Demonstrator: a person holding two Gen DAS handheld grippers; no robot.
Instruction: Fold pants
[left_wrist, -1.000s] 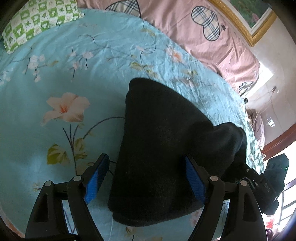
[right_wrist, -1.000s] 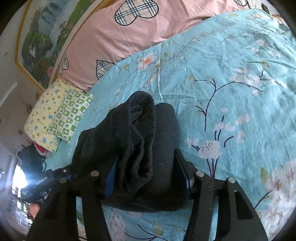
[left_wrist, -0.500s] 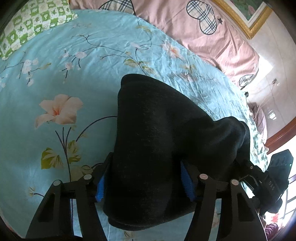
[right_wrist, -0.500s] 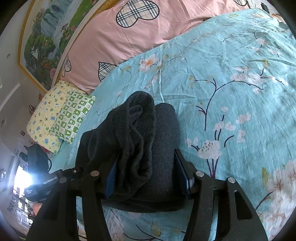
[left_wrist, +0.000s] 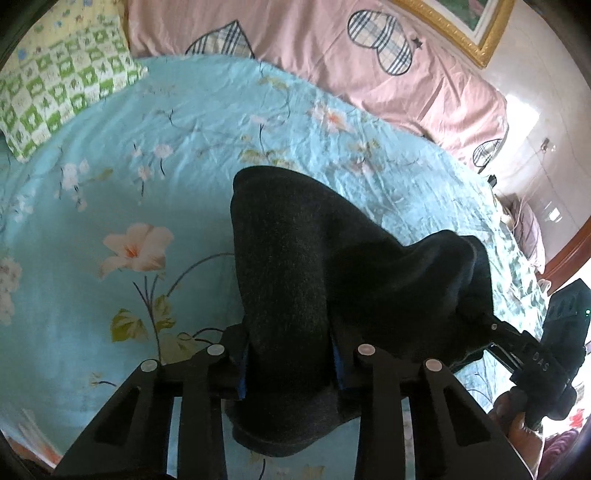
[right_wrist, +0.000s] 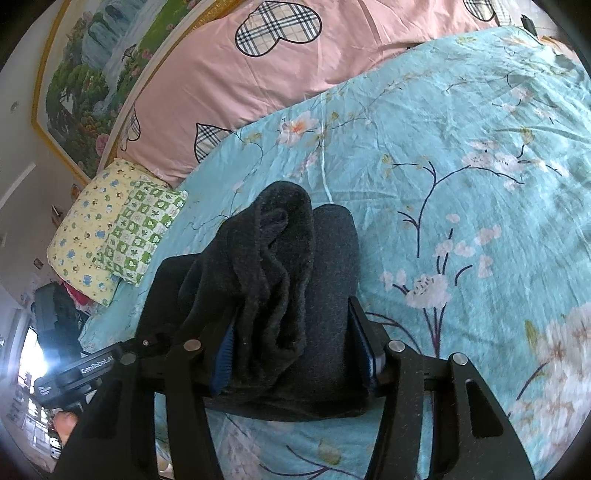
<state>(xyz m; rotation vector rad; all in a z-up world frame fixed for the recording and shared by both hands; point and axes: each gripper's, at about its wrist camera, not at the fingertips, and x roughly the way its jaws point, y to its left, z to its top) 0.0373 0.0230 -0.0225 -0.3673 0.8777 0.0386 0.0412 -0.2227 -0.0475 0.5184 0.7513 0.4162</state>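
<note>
Left tongs (left_wrist: 290, 363) – wide open before, now closing tight on pants (left_wrist: 295, 266), w/ fabric bunched up.

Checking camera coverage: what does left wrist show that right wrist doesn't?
Left wrist only: the left claw closing on the dark pants, with a large peach flower print beside it.

Right wrist only: the right claw gripping the bunched upper layers of the pants, and a yellow pillow.

Both: the blue floral sheet, pink heart-print bedding, the green checked pillow and each other's claw.

A home bedroom: floral bedsheet (left_wrist: 184, 206), pillow (right_wrist: 110, 229), framed landscape painting (right_wrist: 96, 74)
</note>
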